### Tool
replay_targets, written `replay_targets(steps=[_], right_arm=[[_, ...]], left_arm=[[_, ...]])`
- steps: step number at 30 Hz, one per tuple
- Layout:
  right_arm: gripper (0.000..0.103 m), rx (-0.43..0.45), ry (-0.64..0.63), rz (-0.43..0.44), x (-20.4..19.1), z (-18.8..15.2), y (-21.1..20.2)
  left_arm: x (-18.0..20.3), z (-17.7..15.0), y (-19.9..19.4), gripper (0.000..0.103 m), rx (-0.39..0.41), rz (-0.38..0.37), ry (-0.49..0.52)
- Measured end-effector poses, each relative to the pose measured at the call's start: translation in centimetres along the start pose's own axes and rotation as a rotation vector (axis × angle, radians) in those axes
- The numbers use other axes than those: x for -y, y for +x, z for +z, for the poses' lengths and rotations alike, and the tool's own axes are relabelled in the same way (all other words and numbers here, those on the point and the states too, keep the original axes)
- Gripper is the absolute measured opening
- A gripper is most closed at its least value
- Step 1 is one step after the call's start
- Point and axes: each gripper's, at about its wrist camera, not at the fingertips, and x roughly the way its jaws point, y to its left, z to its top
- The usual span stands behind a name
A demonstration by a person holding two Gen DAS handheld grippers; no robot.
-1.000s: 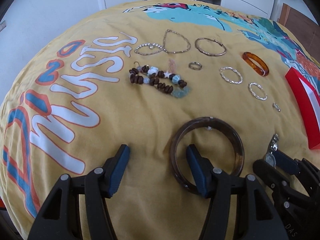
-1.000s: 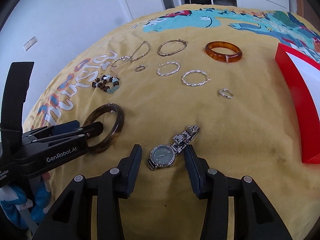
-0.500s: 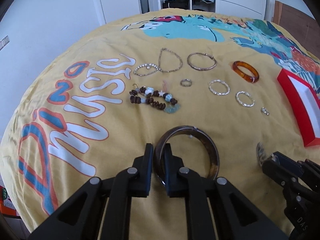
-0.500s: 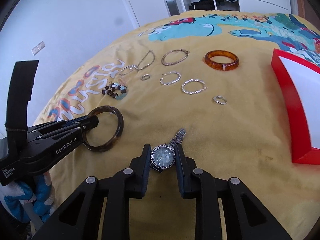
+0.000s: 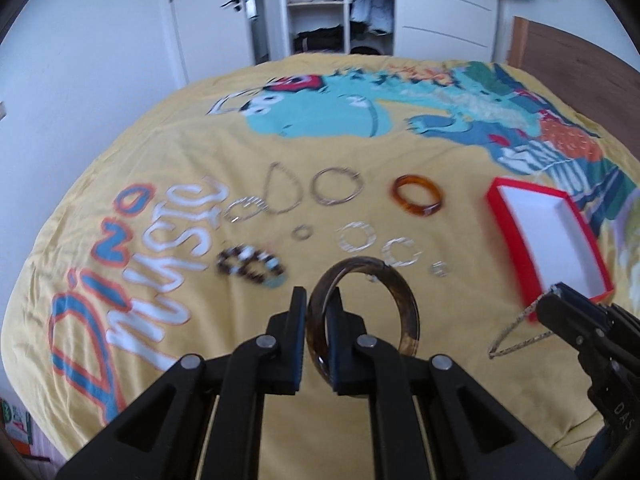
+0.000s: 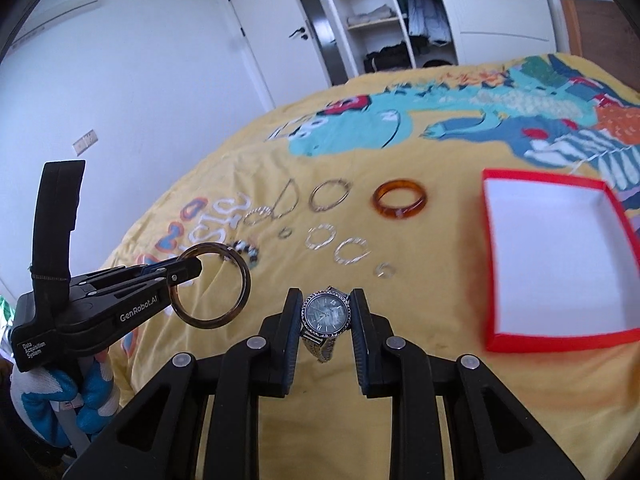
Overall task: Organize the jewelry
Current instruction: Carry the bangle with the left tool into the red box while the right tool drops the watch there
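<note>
My left gripper (image 5: 318,306) is shut on the rim of a dark brown bangle (image 5: 408,312), which hangs above the yellow bedspread (image 5: 200,360). In the right wrist view the same bangle (image 6: 244,280) shows in the left gripper (image 6: 188,272) at the left. My right gripper (image 6: 326,300) is shut on a silver watch (image 6: 326,316), pads on both sides of its round face, strap hanging below. From the left wrist view the right gripper (image 5: 556,298) is at the far right with the watch strap (image 5: 516,332) dangling.
An open red box (image 6: 560,338) with a white inside lies on the bedspread to the right. Beyond the grippers lie an amber bangle (image 6: 399,200), several silver hoops, a small ring (image 6: 385,270) and a beaded bracelet (image 5: 252,266). A gloved hand (image 6: 40,396) holds the left gripper.
Both grippers stood open around their pieces a second ago. They closed, left on the brown bangle and right on the watch, and lifted them off the bedspread.
</note>
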Motion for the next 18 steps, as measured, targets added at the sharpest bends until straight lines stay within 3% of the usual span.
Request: replay_targets(steps=[5,12,18], right_arm=[[0.024,0.059,0.009,-0.098,4.8,2.1,-3.1],[0.024,0.066,0.029,-0.281,14.0,3.4,-5.5],[0.024,-0.024,0.065,-0.346,19.8,1.4,-3.6]], left_arm=[[6.5,2.8,0.1,0.009,0.018,-0.115,0.053],[17.1,4.9,3.1,0.009,-0.009,-0.256,0.14],[23.1,3.0,8.1,0.009,-0.103,-0.264,0.219]])
